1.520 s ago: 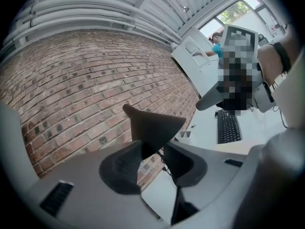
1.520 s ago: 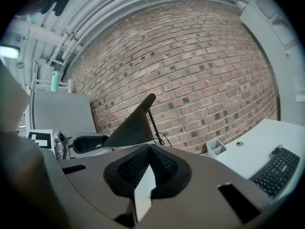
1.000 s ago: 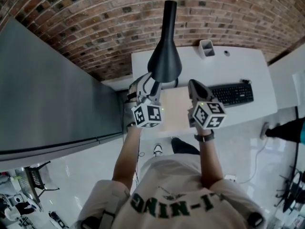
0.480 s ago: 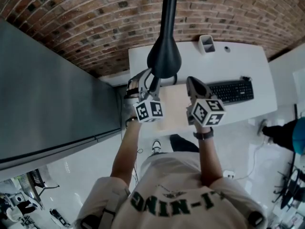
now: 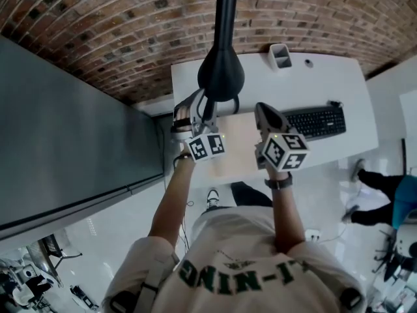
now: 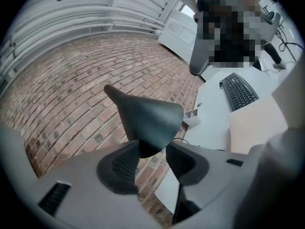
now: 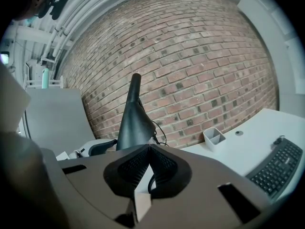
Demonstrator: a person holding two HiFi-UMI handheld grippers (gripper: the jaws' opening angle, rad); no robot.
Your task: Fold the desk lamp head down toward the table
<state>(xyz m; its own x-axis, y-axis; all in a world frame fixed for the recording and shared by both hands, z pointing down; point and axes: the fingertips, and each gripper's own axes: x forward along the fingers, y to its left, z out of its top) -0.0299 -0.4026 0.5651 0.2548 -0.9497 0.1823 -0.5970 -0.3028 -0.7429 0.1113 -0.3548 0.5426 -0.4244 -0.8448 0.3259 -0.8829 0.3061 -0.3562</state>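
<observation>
The black cone-shaped lamp head [image 5: 221, 77] hangs over the desk's left end, with its stem rising toward the brick wall. My left gripper [image 5: 201, 103] reaches up to the head's near rim. In the left gripper view its jaws [image 6: 152, 151] have just been opening, and the rim of the lamp head [image 6: 147, 118] sits at the fingertips. Both ribbed pads stay bare, so it is open. My right gripper [image 5: 262, 113] hovers to the right of the lamp, apart from it. In the right gripper view its pads [image 7: 149, 149] meet with nothing between them, and the lamp head [image 7: 133, 123] stands ahead.
The white desk [image 5: 326, 83] carries a black keyboard [image 5: 316, 122], a grey pen holder [image 5: 281, 55] and a beige mat [image 5: 238, 142]. A grey partition [image 5: 65, 142] runs along the left. The brick wall stands behind. A person [image 5: 391, 201] is at the right edge.
My left gripper has sunk a little and rolled, and its marker cube looks smaller. The lamp head and the right gripper keep their places.
</observation>
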